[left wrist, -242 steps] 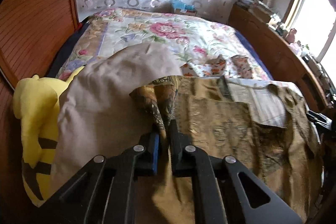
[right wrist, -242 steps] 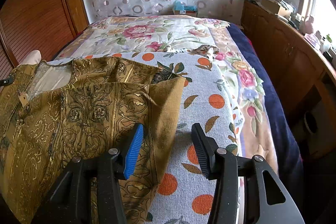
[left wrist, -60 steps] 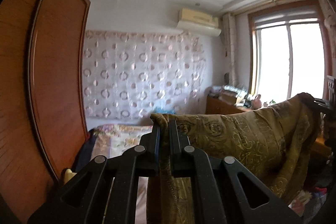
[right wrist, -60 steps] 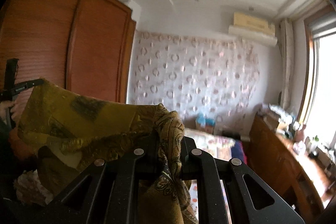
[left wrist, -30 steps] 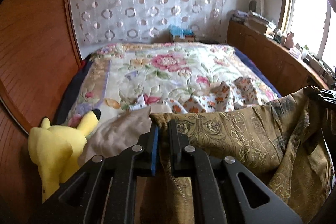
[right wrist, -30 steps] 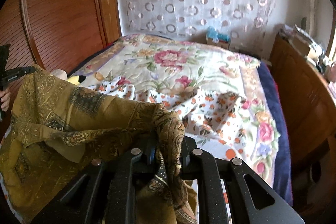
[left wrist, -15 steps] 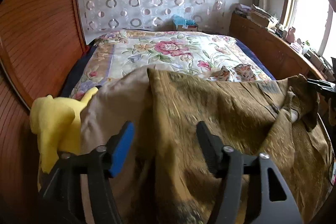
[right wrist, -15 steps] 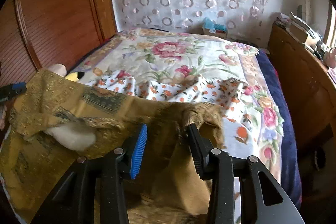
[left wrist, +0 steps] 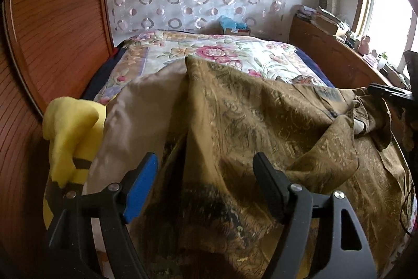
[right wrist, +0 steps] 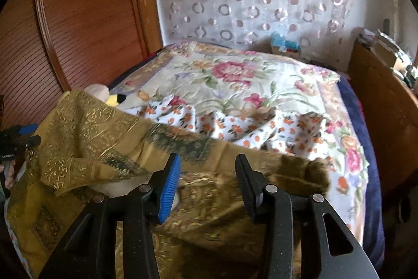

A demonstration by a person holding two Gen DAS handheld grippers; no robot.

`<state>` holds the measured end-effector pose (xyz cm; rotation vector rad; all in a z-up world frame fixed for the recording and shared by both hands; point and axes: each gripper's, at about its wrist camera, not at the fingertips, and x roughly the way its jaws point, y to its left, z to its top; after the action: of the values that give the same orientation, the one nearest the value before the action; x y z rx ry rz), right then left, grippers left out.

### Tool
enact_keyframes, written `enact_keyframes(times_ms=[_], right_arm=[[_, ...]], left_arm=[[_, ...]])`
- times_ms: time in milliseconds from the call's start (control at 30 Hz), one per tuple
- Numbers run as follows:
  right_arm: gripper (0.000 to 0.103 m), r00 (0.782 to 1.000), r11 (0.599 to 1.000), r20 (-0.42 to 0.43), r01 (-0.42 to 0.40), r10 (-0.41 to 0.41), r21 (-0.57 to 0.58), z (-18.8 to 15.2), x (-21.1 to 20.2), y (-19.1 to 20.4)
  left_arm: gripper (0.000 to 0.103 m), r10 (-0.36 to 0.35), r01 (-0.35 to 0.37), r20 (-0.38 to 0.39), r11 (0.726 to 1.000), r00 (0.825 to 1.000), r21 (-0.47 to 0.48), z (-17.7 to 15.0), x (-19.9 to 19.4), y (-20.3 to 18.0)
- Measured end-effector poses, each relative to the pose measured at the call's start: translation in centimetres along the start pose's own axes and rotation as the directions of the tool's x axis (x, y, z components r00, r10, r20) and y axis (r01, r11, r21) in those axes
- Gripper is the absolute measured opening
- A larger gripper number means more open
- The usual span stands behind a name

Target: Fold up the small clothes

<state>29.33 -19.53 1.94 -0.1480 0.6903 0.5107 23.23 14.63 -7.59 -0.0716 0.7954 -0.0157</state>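
A golden-brown patterned garment [left wrist: 261,122] lies spread and rumpled over the near end of the bed. My left gripper [left wrist: 206,182] hovers over its left part. The jaws are opening, and a fold of the cloth runs between them with neither pad pressing on it. In the right wrist view the same garment [right wrist: 99,127] drapes across the front. My right gripper [right wrist: 209,182] is open above its near edge and holds nothing. Each gripper shows at the edge of the other's view: the right gripper [left wrist: 389,90] and the left gripper [right wrist: 15,140].
A yellow plush toy [left wrist: 70,132] and a beige cloth [left wrist: 141,111] lie left of the garment. A white cloth with orange flowers [right wrist: 235,127] sits beyond it on the floral bedspread [right wrist: 235,75]. A wooden wardrobe [right wrist: 91,17] stands left and a cluttered sideboard [left wrist: 339,59] right.
Both grippers held the garment up a second ago. They came down over the bed and opened, and the garment dropped flat onto it.
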Motion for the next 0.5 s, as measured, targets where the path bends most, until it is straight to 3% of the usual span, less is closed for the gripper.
enact_keyframes(times_ms=[200,300,333,500], right_arm=[[0.045,0.996,0.999,-0.077,-0.045,0.044,-0.009,-0.3,3.0,0.2],[0.011,0.993,0.999,-0.113,-0.034,0.029,-0.041,-0.3,3.9,0.0],[0.006,0.993,0.998,-0.117,-0.038,0.033,-0.041,-0.2,4.2,-0.3],[0.005,0.995,0.998,-0.089,-0.056,0.054,-0.028,-1.0,2.1,-1.0]], left_arm=[[0.076,0.002,-0.002,-0.009,1.0,1.0,-0.028,-0.8,-0.1,0.0],[0.076,0.003,-0.004,-0.019,1.0,1.0,-0.019,-1.0,-0.2,-0.3],[0.076,0.009,-0.009,-0.019,1.0,1.0,-0.014,-1.1,-0.4,-0.5],[0.076,0.002,-0.002,-0.012,1.0,1.0,-0.017,-1.4,-0.9,-0.7]])
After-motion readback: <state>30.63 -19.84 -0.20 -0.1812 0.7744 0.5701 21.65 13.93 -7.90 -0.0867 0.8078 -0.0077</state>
